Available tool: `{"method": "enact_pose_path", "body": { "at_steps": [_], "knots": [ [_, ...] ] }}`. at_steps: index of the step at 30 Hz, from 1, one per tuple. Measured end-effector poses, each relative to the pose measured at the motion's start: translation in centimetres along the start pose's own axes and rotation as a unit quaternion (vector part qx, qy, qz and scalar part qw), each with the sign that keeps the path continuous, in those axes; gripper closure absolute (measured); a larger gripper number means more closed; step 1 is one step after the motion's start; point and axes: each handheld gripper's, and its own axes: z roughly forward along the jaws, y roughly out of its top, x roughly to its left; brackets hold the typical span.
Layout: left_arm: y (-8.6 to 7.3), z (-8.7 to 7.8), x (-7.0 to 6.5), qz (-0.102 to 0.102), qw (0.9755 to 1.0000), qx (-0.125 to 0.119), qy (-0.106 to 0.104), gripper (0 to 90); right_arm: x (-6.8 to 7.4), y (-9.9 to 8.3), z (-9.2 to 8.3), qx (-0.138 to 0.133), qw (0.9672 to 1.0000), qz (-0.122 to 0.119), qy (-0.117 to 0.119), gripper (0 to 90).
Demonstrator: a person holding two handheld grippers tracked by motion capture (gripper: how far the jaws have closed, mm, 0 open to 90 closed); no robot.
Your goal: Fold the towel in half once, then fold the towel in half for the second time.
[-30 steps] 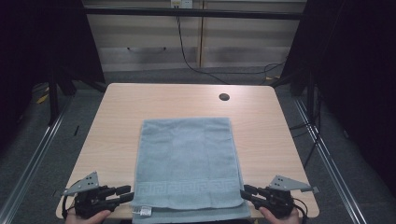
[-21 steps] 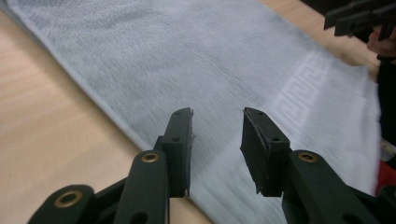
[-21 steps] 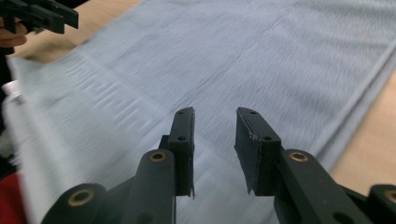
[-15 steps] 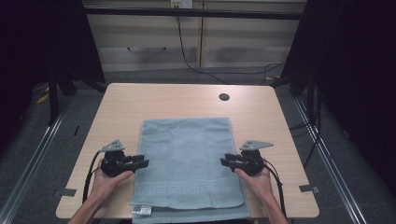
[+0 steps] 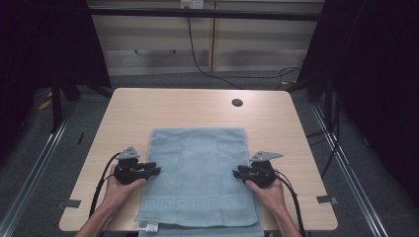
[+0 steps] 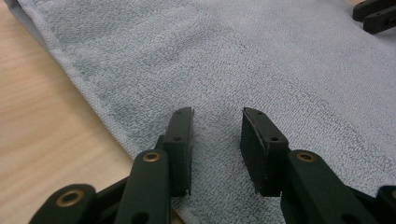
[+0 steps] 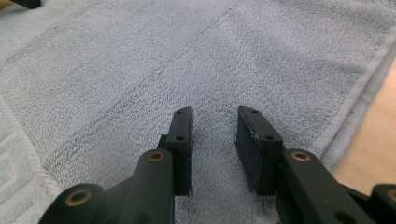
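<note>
Both claws, left [image 5: 154, 171] and right [image 5: 238, 173], hang part-open over the towel's [image 5: 197, 173] side edges, gripping nothing. Next move, I judge: pinch both edges to fold.

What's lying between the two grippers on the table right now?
Just the towel. In the high view the left gripper is at its left edge and the right gripper at its right edge, with bare blue-grey cloth between them.
</note>
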Motion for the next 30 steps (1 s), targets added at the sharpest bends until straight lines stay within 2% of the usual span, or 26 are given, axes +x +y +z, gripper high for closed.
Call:
{"method": "enact_pose_path", "body": {
  "at_steps": [1, 6, 9, 12, 15, 19, 21, 23, 27, 30],
  "knots": [
    [-0.2, -0.2, -0.3, 0.002, 1.0, 0.001, -0.004, 65.1, 0.2, -0.3, -0.4, 0.001, 1.0, 0.004, 0.005, 67.9],
    [-1.5, -1.3, -1.5, 0.002, 0.9997, 0.005, -0.023, 67.4, 1.4, -1.5, -1.8, 0.016, 0.9997, -0.013, 0.012, 68.6],
    [-1.9, -1.6, -2.5, 0.013, 0.9997, 0.007, -0.022, 67.3, 1.8, -2.4, -2.5, 0.009, 0.9997, -0.009, 0.02, 68.8],
    [-2.5, -2.2, -3.2, 0.011, 0.9996, 0.011, -0.025, 68.3, 2.3, -2.7, -3.1, 0.015, 0.9996, -0.009, 0.022, 68.8],
    [-3.2, -2.9, -4.6, 0.031, 0.9993, 0.017, -0.014, 68.6, 3.0, -3.3, -3.7, 0.021, 0.9993, -0.011, 0.03, 68.8],
    [-3.6, -3.5, -5.6, 0.036, 0.9988, 0.029, -0.013, 68.5, 4.1, -4.0, -4.5, 0.033, 0.9987, -0.009, 0.038, 68.4],
    [-3.5, -3.7, -5.3, 0.028, 0.999, 0.027, -0.023, 66.8, 4.3, -3.8, -4.7, 0.04, 0.9981, -0.013, 0.044, 65.5],
    [-3.2, -3.8, -4.8, 0.014, 0.9994, 0.019, -0.025, 63.8, 4.1, -3.1, -4.7, 0.027, 0.9984, -0.014, 0.048, 64.4],
    [-2.0, -4.1, -3.7, 0.003, 0.9995, 0.0, -0.03, 59.2, 2.6, -0.7, -4.4, 0.001, 0.9992, -0.024, 0.032, 63.7],
    [-1.0, -3.8, -2.3, -0.007, 0.9998, -0.006, -0.017, 58.5, 0.8, 1.5, -3.6, -0.016, 0.9994, -0.028, 0.014, 63.3]
  ]
}}
